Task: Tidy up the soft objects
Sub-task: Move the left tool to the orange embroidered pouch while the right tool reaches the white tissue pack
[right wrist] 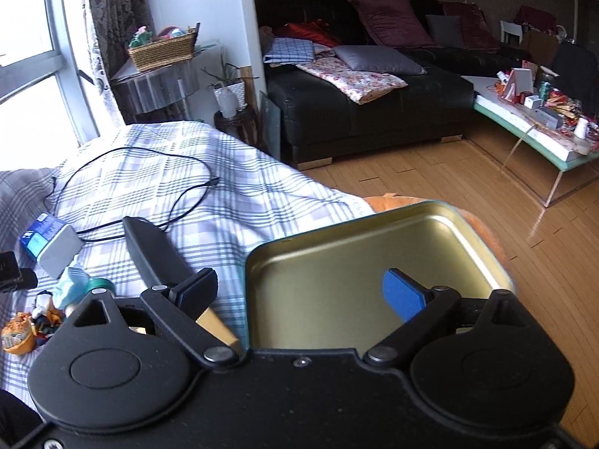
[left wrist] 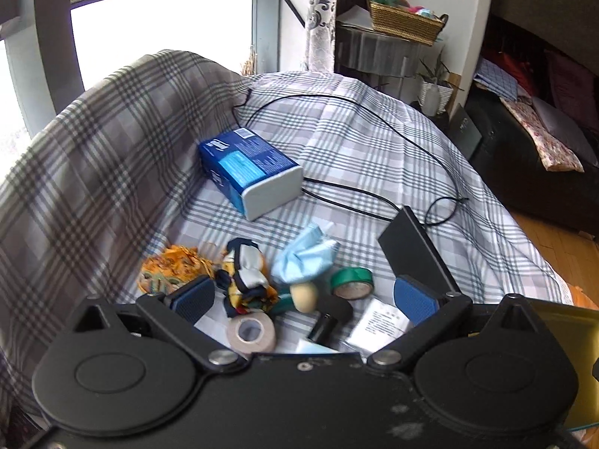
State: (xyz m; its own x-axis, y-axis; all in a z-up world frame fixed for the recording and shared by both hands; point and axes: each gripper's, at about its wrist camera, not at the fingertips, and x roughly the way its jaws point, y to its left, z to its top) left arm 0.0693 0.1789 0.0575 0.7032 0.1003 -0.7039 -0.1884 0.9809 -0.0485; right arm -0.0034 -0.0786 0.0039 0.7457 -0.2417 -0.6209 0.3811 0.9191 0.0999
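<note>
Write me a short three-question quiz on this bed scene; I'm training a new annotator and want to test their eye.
1. True or false: the metal tin in the right wrist view has soft items in it.
2. Which lies nearest the blue box? A) the green tape roll B) the black cable C) the beige bandage roll
3. In a few words: how do the fingers of the left hand-held gripper stand, and is anything gripped?

Key
1. False; the tin shows only bare gold metal inside.
2. B; the cable runs right by the box's white end.
3. Spread wide, gripping nothing; the light blue face mask and patterned cloths lie loose beyond them.
</note>
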